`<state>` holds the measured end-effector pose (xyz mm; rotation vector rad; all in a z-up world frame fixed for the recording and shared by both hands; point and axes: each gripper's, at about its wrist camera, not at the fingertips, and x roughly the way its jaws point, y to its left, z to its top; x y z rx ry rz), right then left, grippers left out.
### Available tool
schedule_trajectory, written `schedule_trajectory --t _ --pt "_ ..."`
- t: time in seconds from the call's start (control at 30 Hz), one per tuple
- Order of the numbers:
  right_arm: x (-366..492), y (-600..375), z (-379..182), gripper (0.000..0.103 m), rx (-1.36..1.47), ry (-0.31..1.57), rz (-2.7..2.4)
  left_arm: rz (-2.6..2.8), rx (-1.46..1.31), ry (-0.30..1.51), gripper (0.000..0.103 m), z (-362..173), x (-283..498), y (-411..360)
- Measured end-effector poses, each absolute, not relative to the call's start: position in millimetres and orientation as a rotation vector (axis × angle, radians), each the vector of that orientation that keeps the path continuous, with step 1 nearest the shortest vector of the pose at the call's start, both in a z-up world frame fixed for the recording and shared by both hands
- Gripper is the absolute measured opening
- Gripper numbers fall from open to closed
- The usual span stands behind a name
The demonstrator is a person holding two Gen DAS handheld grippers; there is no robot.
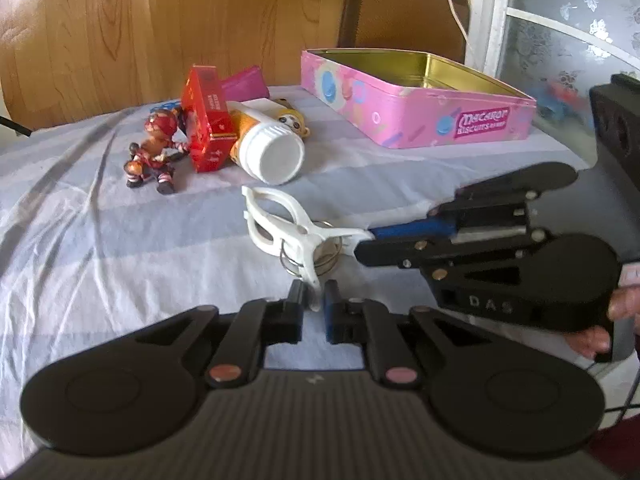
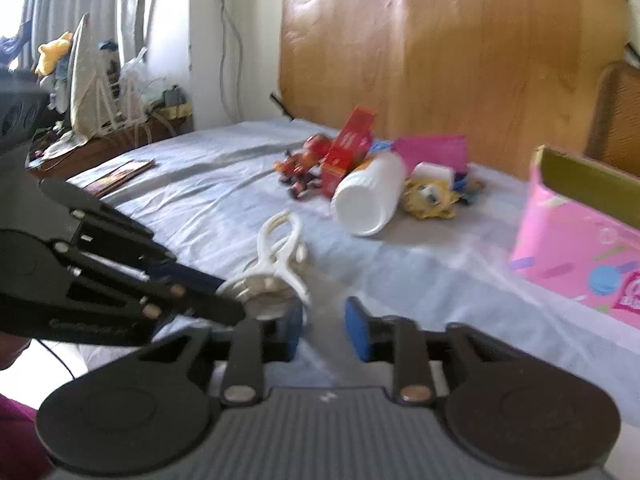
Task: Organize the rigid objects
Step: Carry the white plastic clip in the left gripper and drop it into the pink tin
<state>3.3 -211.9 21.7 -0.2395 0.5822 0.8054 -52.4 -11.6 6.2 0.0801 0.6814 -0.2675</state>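
A large white clothes peg (image 1: 280, 224) with a metal spring lies on the blue-white striped sheet (image 1: 100, 240). My left gripper (image 1: 314, 300) is shut on one handle of the peg. My right gripper (image 1: 362, 242) comes in from the right, and its fingers sit at the peg's other handle. In the right wrist view the right gripper (image 2: 324, 326) has its jaws apart, with the peg (image 2: 280, 256) by its left finger and the left gripper (image 2: 228, 300) crossing in from the left. An open pink biscuit tin (image 1: 420, 96) stands at the back right.
A pile sits behind the peg: a toy figure (image 1: 154, 152), a red box (image 1: 208, 120), a white-capped bottle (image 1: 272, 148), a yellow plush toy (image 1: 292, 122) and a pink pouch (image 1: 244, 84). A wooden headboard (image 1: 160, 20) rises behind. A cluttered side table (image 2: 100, 120) stands left.
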Motion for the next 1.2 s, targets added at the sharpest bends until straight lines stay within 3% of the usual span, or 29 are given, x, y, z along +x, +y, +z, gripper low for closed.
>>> schedule_trajectory --t 0.23,0.43,0.73,0.87,0.97,1.1,1.2 --pt "-18.6 -231.2 37.0 0.007 -0.229 0.395 0.666 -0.311 0.192 0.505 0.008 40.6 -38.5 -50.4" --pt "-3.4 -259.8 58.7 0.007 -0.283 0.176 0.314 -0.426 0.239 0.32 0.007 66.2 32.1 -116.7" --pt "74.5 -317.0 55.0 0.008 -0.154 0.314 0.139 -0.487 0.086 0.448 0.007 43.0 119.1 -171.9" --pt "78.6 -321.4 53.2 0.012 -0.119 0.328 0.121 -0.457 0.025 0.481 0.012 41.1 118.2 -168.1" --pt "75.3 -329.0 61.7 0.023 -0.038 0.318 0.121 -0.478 -0.01 0.447 0.013 49.8 93.9 -146.4" --pt "55.4 -330.2 74.1 0.025 0.071 0.269 0.154 -0.474 -0.09 0.393 0.016 52.1 47.1 -83.4" --pt "46.2 -309.6 79.9 0.024 0.148 0.331 0.34 -0.333 -0.059 0.387 0.016 38.2 17.7 -30.5"
